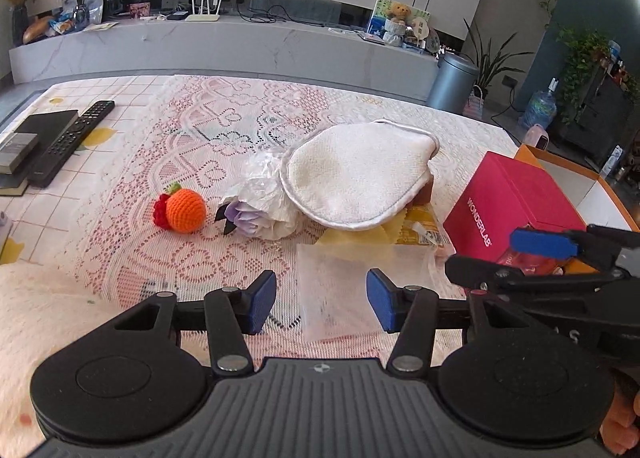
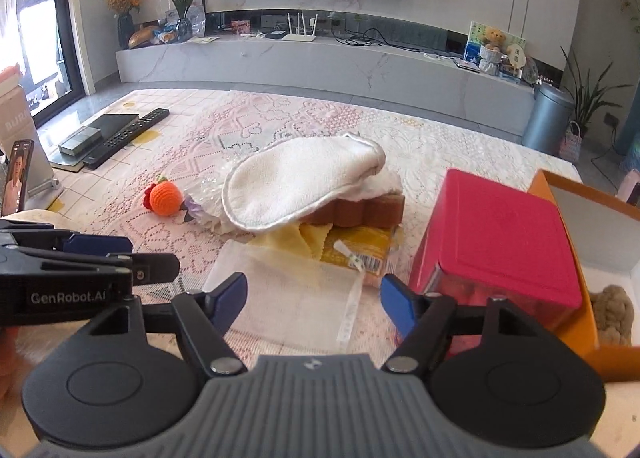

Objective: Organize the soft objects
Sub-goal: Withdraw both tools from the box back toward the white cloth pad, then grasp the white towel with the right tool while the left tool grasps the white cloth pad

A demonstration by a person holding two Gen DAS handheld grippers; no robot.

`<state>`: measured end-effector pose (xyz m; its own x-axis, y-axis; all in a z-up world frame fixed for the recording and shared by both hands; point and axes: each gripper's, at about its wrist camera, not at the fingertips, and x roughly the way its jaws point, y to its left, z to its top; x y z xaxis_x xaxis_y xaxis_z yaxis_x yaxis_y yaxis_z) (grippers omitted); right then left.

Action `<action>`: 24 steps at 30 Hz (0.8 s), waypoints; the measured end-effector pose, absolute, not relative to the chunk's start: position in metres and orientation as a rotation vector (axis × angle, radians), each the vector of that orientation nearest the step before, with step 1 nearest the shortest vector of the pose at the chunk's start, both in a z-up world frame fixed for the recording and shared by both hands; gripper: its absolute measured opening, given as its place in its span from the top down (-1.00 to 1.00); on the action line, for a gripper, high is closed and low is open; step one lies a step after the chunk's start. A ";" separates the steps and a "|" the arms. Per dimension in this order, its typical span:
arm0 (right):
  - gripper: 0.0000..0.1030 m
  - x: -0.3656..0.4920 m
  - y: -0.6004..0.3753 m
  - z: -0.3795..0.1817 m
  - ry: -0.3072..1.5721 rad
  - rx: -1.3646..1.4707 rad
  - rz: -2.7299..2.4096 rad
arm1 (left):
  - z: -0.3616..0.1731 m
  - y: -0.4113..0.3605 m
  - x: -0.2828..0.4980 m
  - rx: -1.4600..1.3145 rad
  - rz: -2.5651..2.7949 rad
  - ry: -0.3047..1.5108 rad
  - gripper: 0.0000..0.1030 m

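A white terry mitt [image 1: 356, 177] [image 2: 296, 181] lies over a brown sponge [image 2: 360, 211] and a crinkled plastic-wrapped purple flower [image 1: 256, 209]. An orange crochet fruit [image 1: 184, 209] [image 2: 166, 197] sits to their left. A sheer mesh pouch [image 1: 352, 290] [image 2: 292, 294] lies nearest, with a yellow cloth [image 2: 304, 242] and a yellow packet [image 2: 360, 250] behind it. My left gripper [image 1: 322, 302] is open and empty just above the pouch. My right gripper [image 2: 314, 300] is open and empty over the same pouch. Each gripper shows in the other's view, the right [image 1: 544, 254] and the left [image 2: 100, 254].
A pink box [image 1: 508, 201] [image 2: 500, 242] stands at the right, beside an orange open box [image 2: 592, 258] holding a beige knotted rope toy [image 2: 612, 314]. A remote [image 1: 68, 141] and dark boxes lie at the far left. A lace cloth [image 1: 200, 250] covers the table.
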<state>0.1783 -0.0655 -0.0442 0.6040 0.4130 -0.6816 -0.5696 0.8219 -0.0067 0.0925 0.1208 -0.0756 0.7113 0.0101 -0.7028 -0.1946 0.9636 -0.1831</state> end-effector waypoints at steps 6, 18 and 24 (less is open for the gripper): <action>-0.41 0.214 -0.041 -0.040 0.713 -0.247 0.576 | -0.075 0.135 0.117 -0.224 0.175 0.787 -0.17; -0.71 0.281 0.016 -0.053 0.714 -0.344 0.595 | -0.095 0.157 0.154 -0.270 0.223 0.806 -0.12; 0.01 0.281 0.028 -0.069 0.741 -0.390 0.600 | -0.103 0.161 0.155 -0.295 0.225 0.831 -0.11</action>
